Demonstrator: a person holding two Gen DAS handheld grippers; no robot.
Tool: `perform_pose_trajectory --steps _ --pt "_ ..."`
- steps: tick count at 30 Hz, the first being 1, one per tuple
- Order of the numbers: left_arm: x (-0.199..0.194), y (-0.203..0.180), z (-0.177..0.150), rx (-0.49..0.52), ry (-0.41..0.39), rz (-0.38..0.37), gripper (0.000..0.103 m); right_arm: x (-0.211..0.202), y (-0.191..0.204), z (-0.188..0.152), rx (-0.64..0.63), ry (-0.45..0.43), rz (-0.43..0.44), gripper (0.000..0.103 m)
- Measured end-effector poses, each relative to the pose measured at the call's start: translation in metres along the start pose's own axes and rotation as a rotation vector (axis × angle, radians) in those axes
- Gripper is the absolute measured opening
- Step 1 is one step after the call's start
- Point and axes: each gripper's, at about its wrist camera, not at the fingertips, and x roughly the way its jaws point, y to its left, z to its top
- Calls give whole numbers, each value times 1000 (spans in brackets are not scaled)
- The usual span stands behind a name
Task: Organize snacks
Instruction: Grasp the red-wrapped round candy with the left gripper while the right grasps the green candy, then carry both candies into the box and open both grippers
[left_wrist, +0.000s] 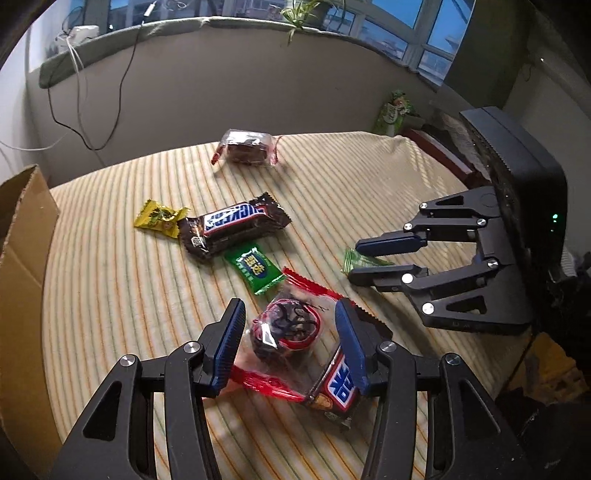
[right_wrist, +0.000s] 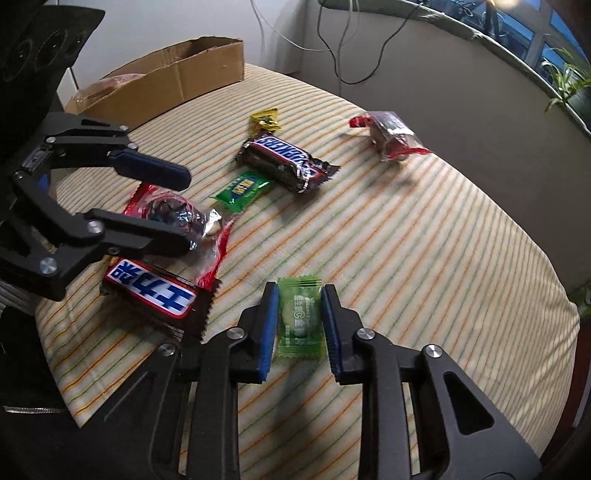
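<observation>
Snacks lie on a striped cloth (left_wrist: 332, 192). My left gripper (left_wrist: 290, 319) is open around a clear red-edged packet with a dark round snack (left_wrist: 284, 328); it also shows in the right wrist view (right_wrist: 173, 214). A Snickers bar with Chinese print (left_wrist: 338, 387) lies under its right finger. My right gripper (right_wrist: 300, 295) is open, its fingers on either side of a light green candy (right_wrist: 301, 317). Farther off lie a Snickers bar (left_wrist: 232, 225), a yellow candy (left_wrist: 160, 218), a dark green candy (left_wrist: 253, 269) and a clear packet with a brown cake (left_wrist: 245, 147).
A cardboard box (right_wrist: 166, 81) stands at the left edge of the cloth, with a wrapped item inside. A wall and window sill with cables and a plant lie behind. A green bag (left_wrist: 395, 114) sits past the far right corner.
</observation>
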Motion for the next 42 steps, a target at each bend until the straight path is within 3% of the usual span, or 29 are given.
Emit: perform_pose_trajectory --steps 3,9,12,17,32,42 --pt "2 0 -1 1 12 -9 49 -1 -1 -2 8 2 -4 24" --pt "16 -2 -2 23 44 47 49 -4 -1 -6 13 4 -18 24" --pt "18 0 -3 2 36 45 38 -6 -1 -8 26 1 -18 24" --pt "15 -1 -3 -6 14 48 34 -5 0 -8 37 -5 -23 23" --pt "-32 10 4 -58 -116 91 34 -33 -6 8 86 -80 -65 23" --pt "-76 53 3 -151 -210 173 34 -44 8 58 76 -155 -54 23"
